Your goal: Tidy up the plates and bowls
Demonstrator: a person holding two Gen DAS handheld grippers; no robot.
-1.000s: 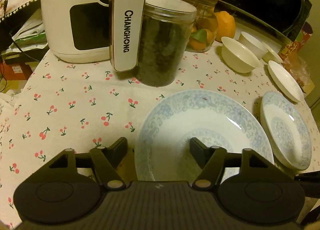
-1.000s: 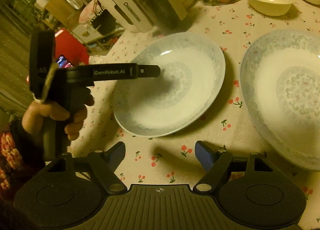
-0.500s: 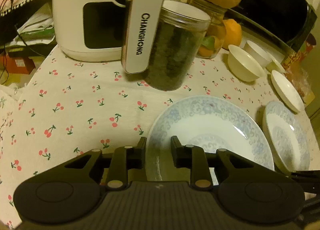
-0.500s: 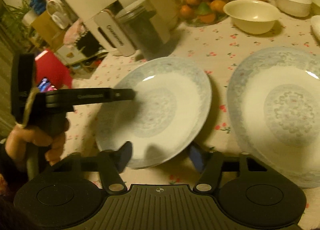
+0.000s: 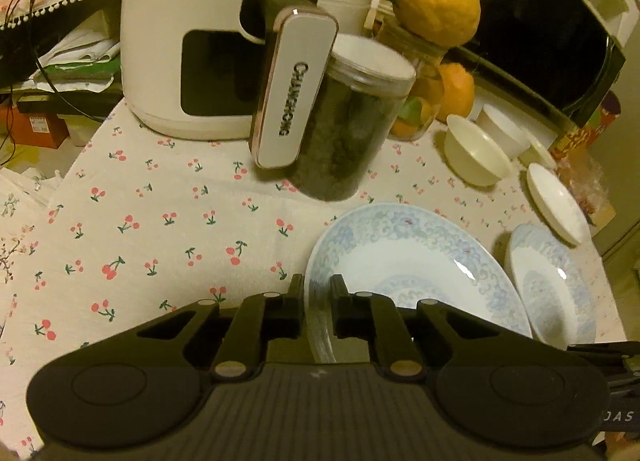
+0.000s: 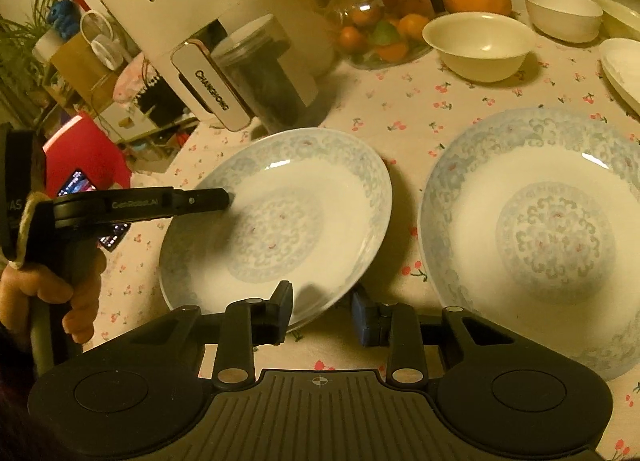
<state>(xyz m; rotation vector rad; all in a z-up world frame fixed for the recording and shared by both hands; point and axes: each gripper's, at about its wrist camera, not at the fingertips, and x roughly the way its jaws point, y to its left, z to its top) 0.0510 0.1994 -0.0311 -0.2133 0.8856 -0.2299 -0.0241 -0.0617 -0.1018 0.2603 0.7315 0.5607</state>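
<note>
Porcelain is now caught on two sides. The wide blue-patterned white porcelain plate (image 5: pixel 416 273) that lies on the cherry-print tablecloth (image 5: pixel 160 221), toward the table's near edge, had both of your tools standing spread a second ago; now each has come in on its rim.

Start at the left. Your left gripper (image 5: pixel 316 297) has clamped down — its fingers (image 5: pixel 296 301) pinch the plate's left rim, one pad inside the bowl of the plate and one outside, where half a second ago a gap showed. That grip looks settled.

Move right along the same plate to its near rim. Your right gripper (image 6: pixel 320 305) is closing, with the rim between its jaws; the left finger (image 6: pixel 282 303) overlaps the plate's edge, but the blue-tipped right one stands clear of it, so I would not call this side gripped yet.

Further right, the matching blue-patterned plate (image 6: pixel 548 229) sits just beside the first, apart from it and untouched. Two cream bowls (image 6: pixel 480 45) wait toward the far right corner, beside the glass jar of fruit (image 6: pixel 376 37).

For the task this means you are a moment from a two-sided lift — likely onto the matching plate. Let the right side seat first, or the plate may tip.
</note>
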